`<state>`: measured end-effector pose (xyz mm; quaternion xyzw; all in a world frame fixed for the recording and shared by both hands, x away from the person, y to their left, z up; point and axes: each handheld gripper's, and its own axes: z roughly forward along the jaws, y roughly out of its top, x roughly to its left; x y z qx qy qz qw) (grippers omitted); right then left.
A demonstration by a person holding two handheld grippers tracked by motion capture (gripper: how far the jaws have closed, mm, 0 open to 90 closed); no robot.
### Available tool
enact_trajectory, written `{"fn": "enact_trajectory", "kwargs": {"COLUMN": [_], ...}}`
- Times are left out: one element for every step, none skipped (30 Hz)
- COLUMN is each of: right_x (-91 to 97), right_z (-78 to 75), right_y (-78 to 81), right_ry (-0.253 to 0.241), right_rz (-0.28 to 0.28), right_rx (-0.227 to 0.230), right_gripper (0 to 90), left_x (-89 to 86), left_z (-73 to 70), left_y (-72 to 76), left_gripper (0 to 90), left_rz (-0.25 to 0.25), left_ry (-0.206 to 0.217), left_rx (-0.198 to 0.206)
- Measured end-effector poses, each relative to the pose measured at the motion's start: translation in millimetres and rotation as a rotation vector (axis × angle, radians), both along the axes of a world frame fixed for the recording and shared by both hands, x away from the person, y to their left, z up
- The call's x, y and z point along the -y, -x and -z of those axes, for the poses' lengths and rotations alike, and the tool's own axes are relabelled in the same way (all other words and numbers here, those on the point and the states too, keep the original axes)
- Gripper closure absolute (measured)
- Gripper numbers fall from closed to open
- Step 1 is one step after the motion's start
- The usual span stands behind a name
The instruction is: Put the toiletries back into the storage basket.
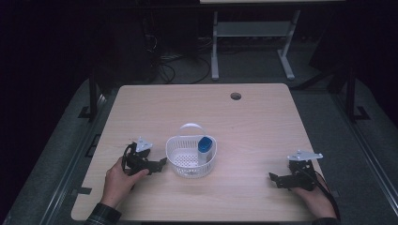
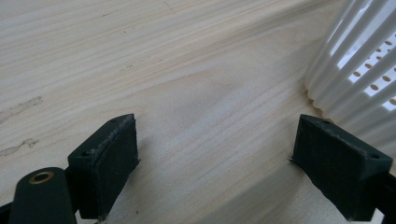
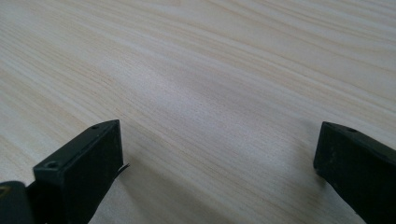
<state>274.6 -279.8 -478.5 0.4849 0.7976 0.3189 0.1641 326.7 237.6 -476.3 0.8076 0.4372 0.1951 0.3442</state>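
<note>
A white slotted basket (image 1: 179,151) with a raised handle stands on the wooden table (image 1: 253,126), left of centre. A blue-capped bottle (image 1: 204,148) stands upright inside it at its right side. My left gripper (image 1: 163,163) rests on the table just left of the basket, held by a hand, its jaws wide apart with nothing between them. The basket's ribbed wall (image 2: 355,70) rises just past the right jaw in the left gripper view. My right gripper (image 1: 273,178) lies at the table's front right, open and empty over bare wood (image 3: 210,93).
A round cable hole (image 1: 235,96) sits near the table's far edge. Beyond the table stand white desk legs (image 1: 215,47) and cables on a dark floor. Bare wood stretches between the basket and the right gripper.
</note>
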Motion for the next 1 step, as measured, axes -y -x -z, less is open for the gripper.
{"fn": "enact_trajectory", "kwargs": {"right_x": [-0.1], "right_z": [0.1], "right_y": [0.0], "right_ry": [0.002], "right_rz": [0.0], "right_rx": [0.001], "right_gripper": [1.0], "left_x": [0.0], "left_z": [0.0], "left_y": [0.0], "left_gripper": [13.1], "left_rz": [0.0], "left_ry": [0.0], "left_rx": [0.0]}}
